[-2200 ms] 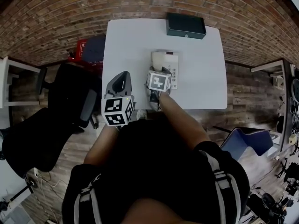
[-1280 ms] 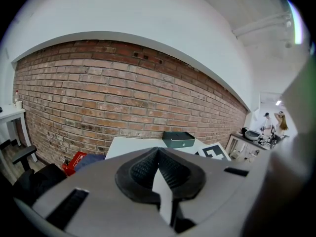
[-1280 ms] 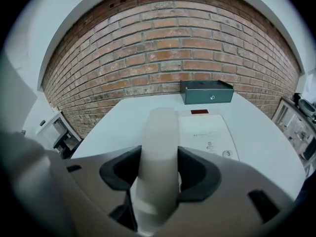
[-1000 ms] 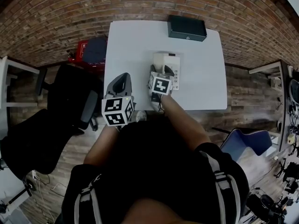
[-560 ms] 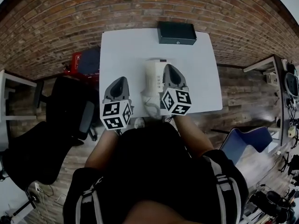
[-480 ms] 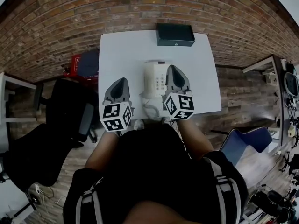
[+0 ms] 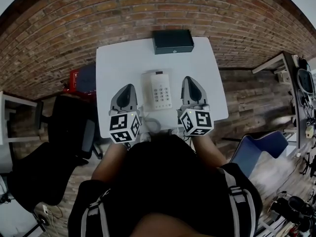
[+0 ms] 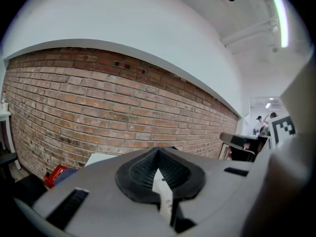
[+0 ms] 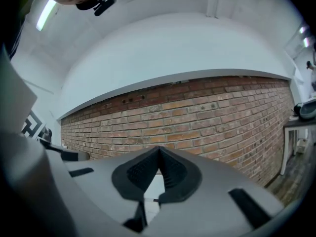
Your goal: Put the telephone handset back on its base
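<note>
Both grippers are closed and hold nothing. The left gripper point(image 7: 127, 88) has its ribbed black pads pressed together at the tip, and only a sliver of white tabletop shows through the slot below them. The right gripper point(image 7: 190, 80) is the same, its jaws shut tight on nothing. The two are level with each other, pointing away from the person, with their marker cubes nearest the body.

A brick wall point(image 7: 148, 6) fills the space ahead of both jaw tips and curves round to either side. Under the grippers is a white table point(image 7: 111, 63), its near edge about level with the marker cubes. A black office chair point(image 7: 47, 147) stands well to the left of the left gripper, off the table.

The telephone point(image 7: 158, 90) lies between the two grippers, closer to the left one and touching neither. Its keypad faces up on the side nearer the right gripper. A black box point(image 7: 172, 41) stands at the table's far edge, ahead of the jaw tips and between their lines. The handset point(image 7: 147, 90) lies lengthwise on the base's left side, the side towards the left gripper. It looks seated there, though the head view is too small to be sure. The coiled cord point(image 7: 150, 125) loops off the telephone's near end, between the two marker cubes.
</note>
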Demonstrator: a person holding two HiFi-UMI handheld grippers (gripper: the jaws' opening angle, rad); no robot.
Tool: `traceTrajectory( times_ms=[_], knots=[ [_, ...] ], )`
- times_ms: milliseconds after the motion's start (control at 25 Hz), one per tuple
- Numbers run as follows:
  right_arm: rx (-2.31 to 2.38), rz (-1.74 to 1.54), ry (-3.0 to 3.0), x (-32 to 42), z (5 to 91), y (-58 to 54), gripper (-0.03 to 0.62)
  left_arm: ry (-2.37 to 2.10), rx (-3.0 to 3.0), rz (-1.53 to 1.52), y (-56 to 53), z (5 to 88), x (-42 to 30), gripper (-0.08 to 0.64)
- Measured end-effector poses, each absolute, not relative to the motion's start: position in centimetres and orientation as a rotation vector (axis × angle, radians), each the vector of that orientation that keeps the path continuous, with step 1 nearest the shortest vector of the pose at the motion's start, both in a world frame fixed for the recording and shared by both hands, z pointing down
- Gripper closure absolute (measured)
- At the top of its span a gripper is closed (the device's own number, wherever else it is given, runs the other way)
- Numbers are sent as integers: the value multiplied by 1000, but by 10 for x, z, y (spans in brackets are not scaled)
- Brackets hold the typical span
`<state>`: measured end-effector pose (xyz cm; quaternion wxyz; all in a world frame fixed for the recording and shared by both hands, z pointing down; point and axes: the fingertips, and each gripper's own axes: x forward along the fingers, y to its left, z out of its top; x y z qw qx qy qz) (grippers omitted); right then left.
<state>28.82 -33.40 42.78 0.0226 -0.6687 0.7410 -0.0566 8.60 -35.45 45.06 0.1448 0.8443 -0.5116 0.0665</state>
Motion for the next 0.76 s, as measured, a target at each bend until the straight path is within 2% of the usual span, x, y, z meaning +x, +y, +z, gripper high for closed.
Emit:
traceTrajectory(
  times_ms=[760],
  knots=[
    [-1980,-204,2370,321,422,-344,594,-1454,2450,264,-358,455,143,558]
  ],
)
